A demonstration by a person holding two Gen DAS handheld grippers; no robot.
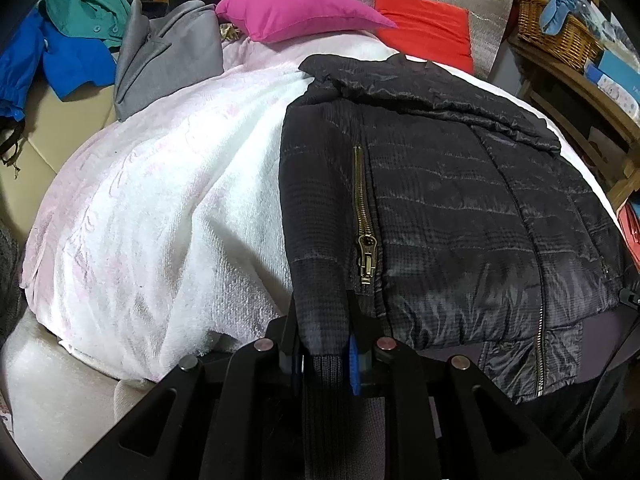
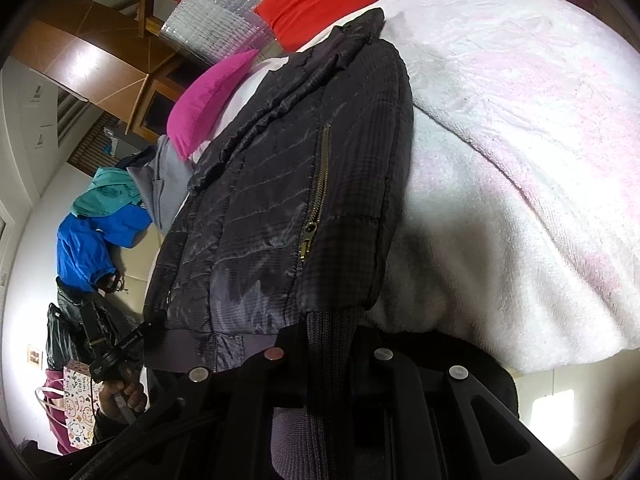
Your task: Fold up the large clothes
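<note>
A: Where was the jacket (image 1: 440, 208)?

B: Flat on the white blanket (image 1: 168, 200) on the bed, collar toward the pink pillow (image 1: 296, 10), hem at the near edge. Both sleeves folded in over the body.

A: And the fingers?

B: Left gripper (image 1: 322, 320) was nearly closed, pinching the left sleeve's cuff end (image 1: 320, 376). Right gripper (image 2: 326, 344) was clamped tight on the other knit cuff (image 2: 326, 356).

A: Risks from there, imo?

B: Cuffs are stretchy rib knit, so a pull prob stretches them before the body moves, or one slips out. The shell looked slick w/ padding, so a fold could spring open. Uneven pull btwn the two sides would skew it, and the blanket might drag along.
</note>
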